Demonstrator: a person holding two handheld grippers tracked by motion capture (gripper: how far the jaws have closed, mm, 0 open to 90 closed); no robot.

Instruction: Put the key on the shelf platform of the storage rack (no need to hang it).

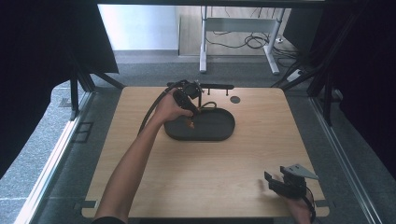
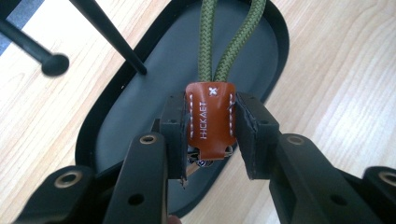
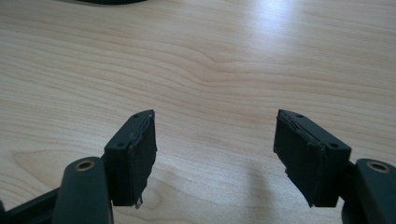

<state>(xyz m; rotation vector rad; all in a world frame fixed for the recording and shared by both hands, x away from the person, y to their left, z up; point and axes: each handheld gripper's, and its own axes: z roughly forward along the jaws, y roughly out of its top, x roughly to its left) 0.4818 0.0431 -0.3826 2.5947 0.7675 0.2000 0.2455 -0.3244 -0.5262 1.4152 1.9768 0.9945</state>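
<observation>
A brown leather tag [image 2: 211, 119] stitched in white sits between the pads of my left gripper [image 2: 211, 135], which is shut on it. Two strands of green cord [image 2: 219, 42] run up from the tag, and a bit of metal [image 2: 200, 162] peeks out below it. The left gripper [image 1: 189, 112] hovers over the left part of a dark oval tray [image 1: 219, 133], with the tag [image 1: 190, 123] hanging just above the tray floor [image 2: 121, 121]. My right gripper [image 1: 275, 174] rests near the table's front right corner, its jaws [image 3: 215, 154] wide open over bare wood.
A thin black stand [image 1: 205, 88] with a horizontal bar rises behind the tray; its rods [image 2: 109, 37] cross close to the held cord. A small dark disc [image 1: 235, 99] lies on the table at the back. The person's left forearm [image 1: 130, 168] stretches across the table.
</observation>
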